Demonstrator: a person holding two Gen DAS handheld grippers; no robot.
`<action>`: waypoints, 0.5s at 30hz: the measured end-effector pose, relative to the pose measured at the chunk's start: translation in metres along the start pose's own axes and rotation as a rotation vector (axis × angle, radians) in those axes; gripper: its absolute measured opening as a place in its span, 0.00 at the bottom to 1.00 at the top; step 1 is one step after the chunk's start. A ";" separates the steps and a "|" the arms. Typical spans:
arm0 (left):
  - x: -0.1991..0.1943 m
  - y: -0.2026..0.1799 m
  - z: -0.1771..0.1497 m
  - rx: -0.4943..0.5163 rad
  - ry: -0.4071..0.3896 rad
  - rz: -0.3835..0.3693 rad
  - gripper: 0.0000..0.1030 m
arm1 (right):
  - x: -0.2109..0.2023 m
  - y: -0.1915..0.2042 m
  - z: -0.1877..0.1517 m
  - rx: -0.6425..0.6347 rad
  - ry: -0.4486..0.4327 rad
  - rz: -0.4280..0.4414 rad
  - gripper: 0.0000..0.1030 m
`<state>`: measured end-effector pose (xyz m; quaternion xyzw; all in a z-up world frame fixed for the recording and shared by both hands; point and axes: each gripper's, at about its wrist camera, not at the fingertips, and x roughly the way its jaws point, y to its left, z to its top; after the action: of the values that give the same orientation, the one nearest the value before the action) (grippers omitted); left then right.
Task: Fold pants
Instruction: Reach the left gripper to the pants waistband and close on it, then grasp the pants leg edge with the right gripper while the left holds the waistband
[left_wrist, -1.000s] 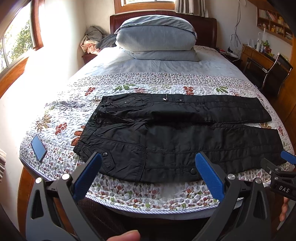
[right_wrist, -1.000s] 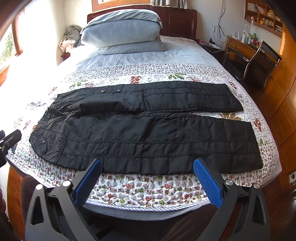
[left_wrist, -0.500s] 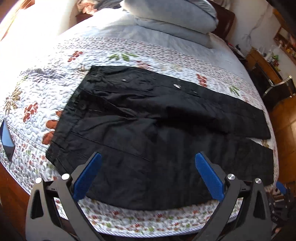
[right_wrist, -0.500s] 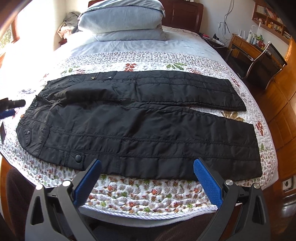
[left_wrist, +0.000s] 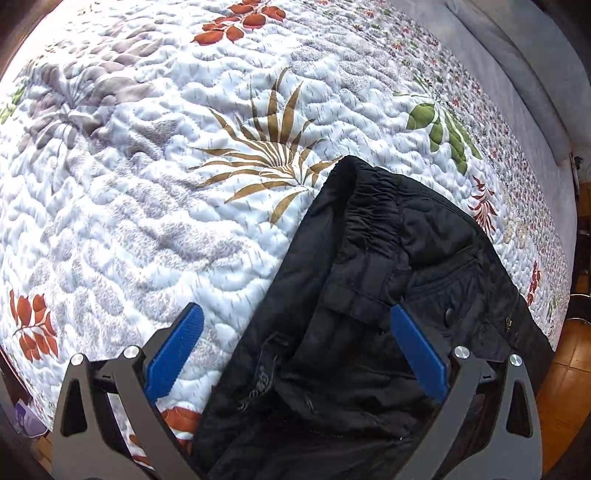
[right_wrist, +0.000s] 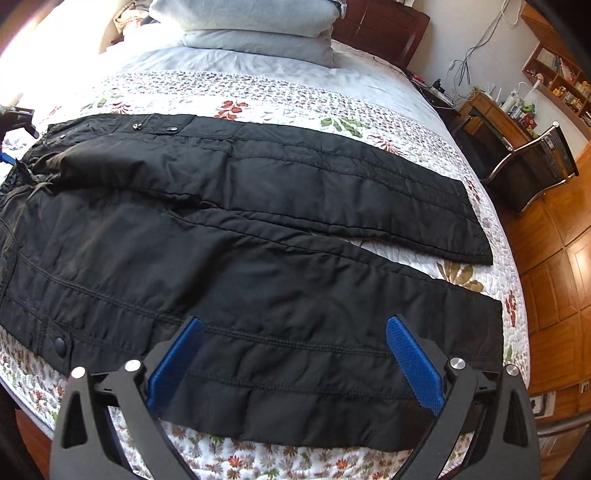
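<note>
Pants (right_wrist: 236, 236) flat on bed (right_wrist: 295, 92), legs toward 3 o'clock. Left tongs (left_wrist: 291, 354) apart over waistband; right tongs (right_wrist: 291, 358) apart over near leg, ready to pinch.

Left wrist cam: we're looking steeply down, very close over the quilt (left_wrist: 155, 177), forward along the left tool (left_wrist: 295, 354), its blue fingers spread wide. The waistband end of the pants (left_wrist: 369, 295) fills the lower centre.

Right wrist cam: we sit higher and further back at the near edge of the bed (right_wrist: 332, 92), looking across it toward the headboard (right_wrist: 384, 22) past the right tool (right_wrist: 295, 358), fingers apart over the near leg; the chair (right_wrist: 543, 162) is at right.

Shared: the pants (right_wrist: 258, 229) waistband and the quilt (right_wrist: 295, 92). A dark shape with a blue bit at far left in the right view is probably the left tool; too cropped to confirm.
</note>
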<state>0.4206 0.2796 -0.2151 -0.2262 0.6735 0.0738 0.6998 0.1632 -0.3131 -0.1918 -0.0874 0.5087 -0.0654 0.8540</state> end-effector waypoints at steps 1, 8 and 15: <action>0.006 -0.003 0.004 0.002 0.013 -0.016 0.97 | 0.004 0.000 0.003 -0.007 0.000 0.005 0.97; 0.003 -0.042 -0.007 0.150 0.002 -0.034 0.52 | 0.027 -0.024 0.023 -0.025 -0.019 0.047 0.97; 0.001 -0.053 -0.012 0.172 -0.020 0.034 0.36 | 0.052 -0.148 0.080 0.179 -0.086 0.035 0.97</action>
<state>0.4319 0.2271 -0.2047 -0.1529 0.6742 0.0296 0.7219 0.2553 -0.4617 -0.1673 -0.0047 0.4653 -0.0918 0.8804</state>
